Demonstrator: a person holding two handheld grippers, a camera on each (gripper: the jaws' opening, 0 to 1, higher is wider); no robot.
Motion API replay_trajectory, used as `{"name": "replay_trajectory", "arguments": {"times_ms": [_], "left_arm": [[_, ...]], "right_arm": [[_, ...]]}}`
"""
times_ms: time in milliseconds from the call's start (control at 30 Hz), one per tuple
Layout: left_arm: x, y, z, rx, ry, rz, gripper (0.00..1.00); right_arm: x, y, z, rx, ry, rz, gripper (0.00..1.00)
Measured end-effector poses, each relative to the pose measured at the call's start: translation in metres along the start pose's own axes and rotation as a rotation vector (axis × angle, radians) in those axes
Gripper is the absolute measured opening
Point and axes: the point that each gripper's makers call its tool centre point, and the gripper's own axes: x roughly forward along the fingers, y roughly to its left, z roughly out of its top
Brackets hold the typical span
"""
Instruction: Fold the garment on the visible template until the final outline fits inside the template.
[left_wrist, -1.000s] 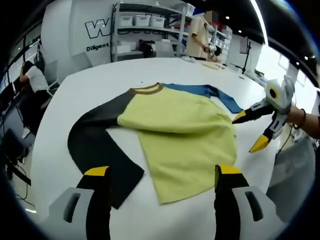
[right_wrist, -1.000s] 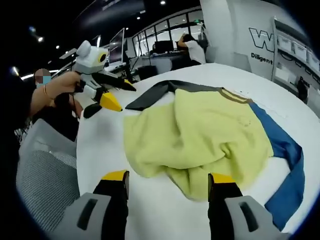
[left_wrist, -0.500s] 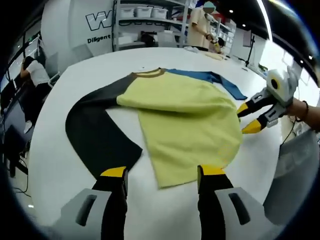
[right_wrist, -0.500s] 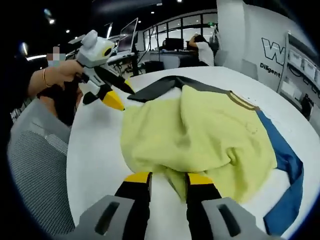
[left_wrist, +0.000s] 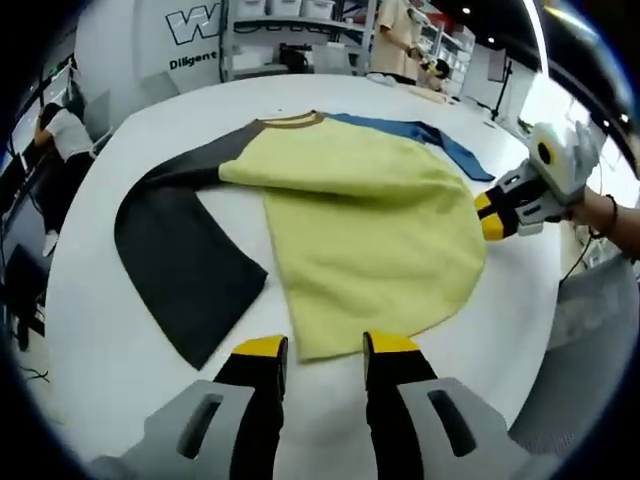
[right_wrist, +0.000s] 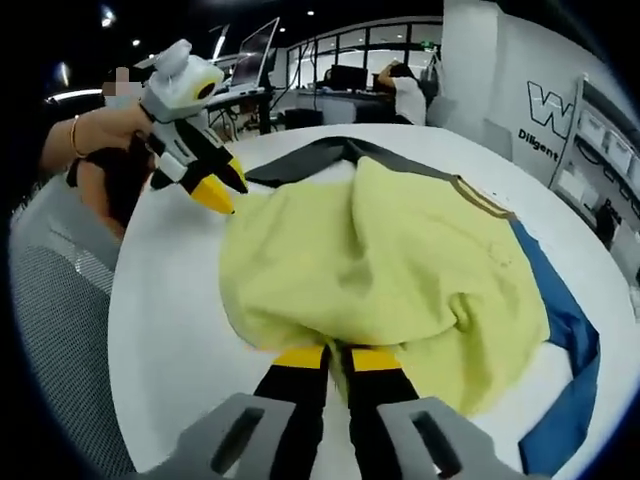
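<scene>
The table (left_wrist: 110, 330) is white and round-edged, and its near rim curves just below the left gripper (left_wrist: 322, 349), so there is little bare top between the jaws and the drop. More open white lies to the left of the shirt (left_wrist: 370, 230) and beyond its collar (left_wrist: 296, 122), toward the far rim. On the right the table ends close to the shirt's rounded edge, where a grey mesh chair (left_wrist: 585, 340) stands.

The shirt lies spread across the middle of the table: a yellow body, a black sleeve (left_wrist: 180, 260) stretched flat to the left, a blue sleeve (left_wrist: 420, 135) running off to the far right, and a brown-striped collar at the far end. The yellow cloth is doubled over itself, its upper layer forming a smooth rounded flap with a straight hem nearest the left gripper.

The left gripper's jaws stand close together with a narrow gap, just at that hem; whether they pinch any cloth I cannot tell. In the right gripper view it hangs above the table beside the shirt's left edge, held in a hand (right_wrist: 95, 135).

The right gripper (right_wrist: 335, 357) has its jaws pressed together on a bunched fold of yellow cloth at the shirt's right edge.
</scene>
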Motion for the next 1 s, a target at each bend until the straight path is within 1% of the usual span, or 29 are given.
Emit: {"name": "replay_trajectory", "arguments": {"times_ms": [33,67,133,200,300,467,633,700,767,900,1000], "left_arm": [[0.001,0.002,-0.001,0.007,0.005,0.012,0.26],[0.001,0.000,0.002,0.019,-0.010,0.009,0.24],[0.001,-0.001,0.001,0.019,-0.002,0.011,0.17],[0.002,0.003,0.000,0.047,0.000,0.027,0.12],[0.002,0.003,-0.001,0.065,0.007,0.029,0.03],[0.001,0.000,-0.001,0.069,0.008,0.014,0.01],[-0.002,-0.003,-0.005,0.080,0.015,0.009,0.01],[-0.006,-0.004,-0.007,0.092,0.017,0.008,0.01],[-0.012,-0.007,-0.007,0.108,0.006,0.002,0.01],[-0.020,-0.006,-0.008,0.106,0.004,-0.004,0.01],[-0.030,-0.008,-0.008,0.105,0.000,-0.004,0.01]], "right_arm": [[0.000,0.000,0.000,-0.001,0.000,-0.002,0.00],[0.000,-0.001,0.000,-0.002,0.000,-0.006,0.00],[0.000,-0.001,0.000,-0.014,0.001,-0.010,0.00],[0.000,0.000,0.000,-0.019,0.003,-0.008,0.00],[-0.003,0.002,-0.002,-0.033,0.004,0.004,0.00],[-0.012,0.004,-0.001,-0.053,0.001,0.017,0.00],[-0.026,0.007,-0.002,-0.067,0.000,0.036,0.00],[-0.032,0.009,-0.004,-0.076,0.003,0.042,0.00],[-0.039,0.009,-0.008,-0.076,0.015,0.040,0.00],[-0.048,0.013,-0.011,-0.083,0.009,0.048,0.00],[-0.056,0.015,-0.017,-0.100,0.020,0.053,0.00]]}}
